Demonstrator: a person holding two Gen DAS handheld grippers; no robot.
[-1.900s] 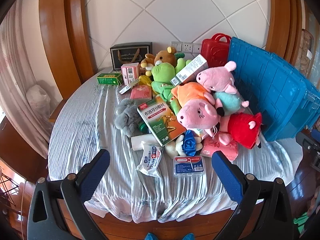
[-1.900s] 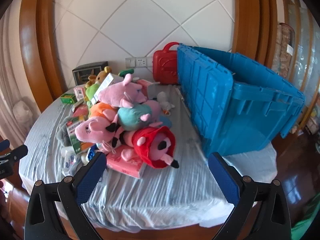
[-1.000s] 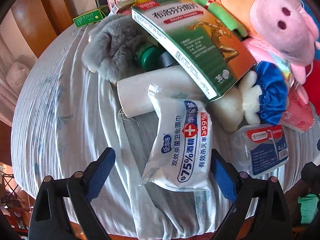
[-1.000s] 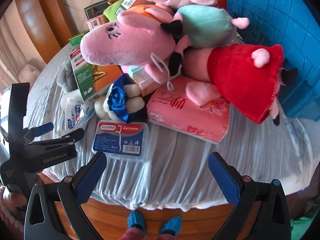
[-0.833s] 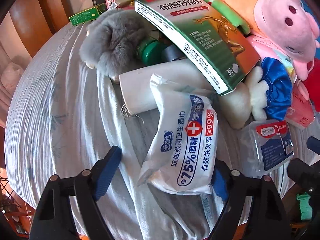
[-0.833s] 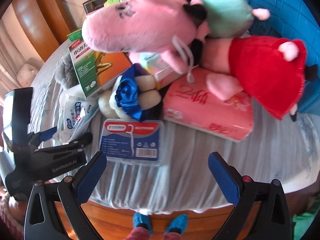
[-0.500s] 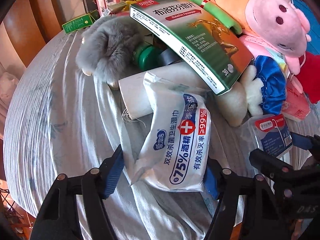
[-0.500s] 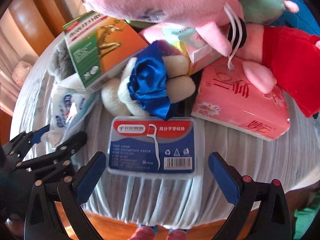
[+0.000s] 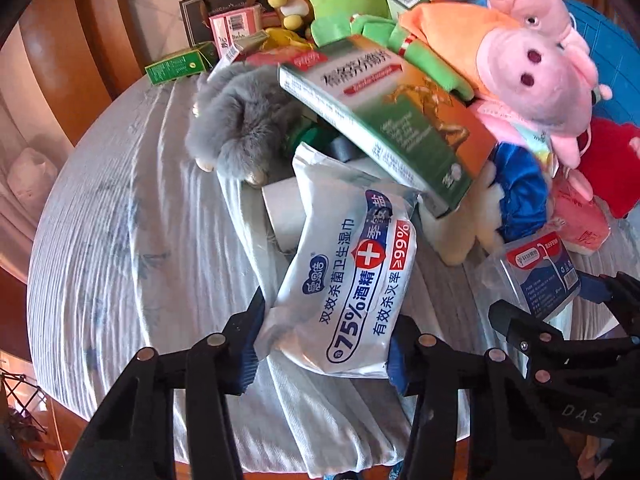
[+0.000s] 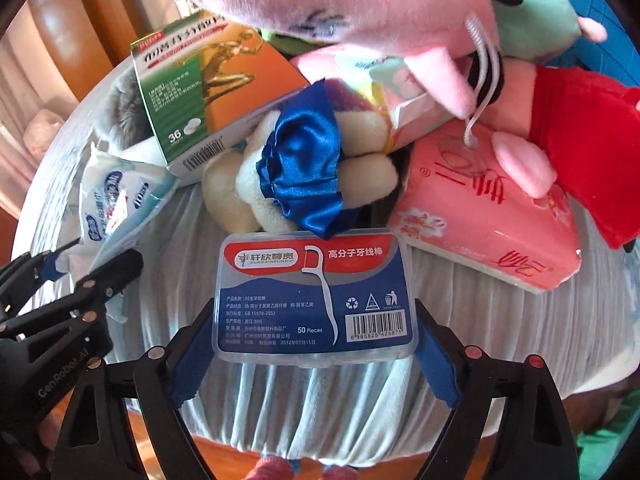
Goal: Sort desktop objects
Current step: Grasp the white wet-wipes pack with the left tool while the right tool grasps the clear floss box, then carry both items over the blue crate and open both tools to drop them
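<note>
- The left gripper (image 9: 322,344) is closing on a white pack of disinfectant wipes (image 9: 352,276) at the near edge of the round table (image 9: 120,240); its blue pads press the pack's lower end from both sides.
- The wipes pack lies tilted, its far end resting on a white roll (image 9: 282,208) and tucked under a green-and-orange medicine box (image 9: 384,120).
- The right gripper (image 10: 314,344) is closing around a clear floss-pick case (image 10: 314,292) with a red-and-blue label; the case sits between its blue pads, which stand at the case's two short sides, and whether they touch it cannot be told.
- The case rests flat on the striped tablecloth (image 10: 500,320), just in front of a cream plush with a blue satin bow (image 10: 304,168).
- Beside it to the right lies a pink tissue pack (image 10: 480,216), partly under a pink pig plush in a red dress (image 10: 572,140).
- A grey furry toy (image 9: 240,124) sits left of the medicine box.
</note>
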